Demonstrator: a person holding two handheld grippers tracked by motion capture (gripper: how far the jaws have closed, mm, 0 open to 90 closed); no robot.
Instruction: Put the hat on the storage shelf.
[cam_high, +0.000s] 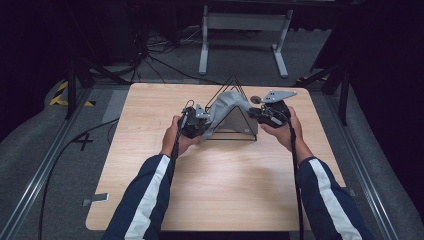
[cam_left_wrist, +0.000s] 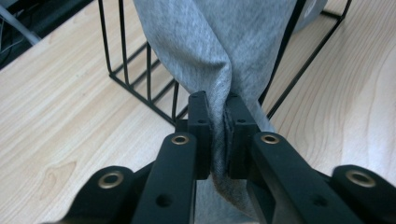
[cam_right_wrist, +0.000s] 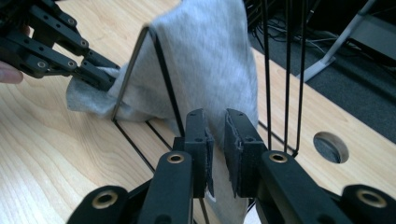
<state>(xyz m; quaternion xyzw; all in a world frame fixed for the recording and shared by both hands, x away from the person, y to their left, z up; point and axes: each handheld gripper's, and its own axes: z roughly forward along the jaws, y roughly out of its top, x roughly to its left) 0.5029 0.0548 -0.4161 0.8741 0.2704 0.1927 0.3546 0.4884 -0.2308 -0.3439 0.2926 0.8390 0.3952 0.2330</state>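
A grey cloth (cam_high: 227, 102) (cam_left_wrist: 219, 42) (cam_right_wrist: 205, 56) hangs over a black wire triangular rack (cam_high: 227, 138) (cam_left_wrist: 123, 46) (cam_right_wrist: 166, 79) at the table's far middle. My left gripper (cam_high: 205, 120) (cam_left_wrist: 218, 100) is at the rack's left foot, shut on a bunched lower edge of the cloth. In the right gripper view it (cam_right_wrist: 105, 77) pinches the cloth's far corner. My right gripper (cam_high: 252, 114) (cam_right_wrist: 215, 116) is at the rack's right side. Its jaws stand a narrow gap apart, with the tips right at the cloth's hanging face. No fold is pinched between them.
The wooden table (cam_high: 150, 175) has a round hole (cam_right_wrist: 330, 147) (cam_high: 255, 99) just behind the right gripper. A white stand (cam_high: 245, 22) and cables lie on the floor beyond the far edge. The near half of the table is bare wood.
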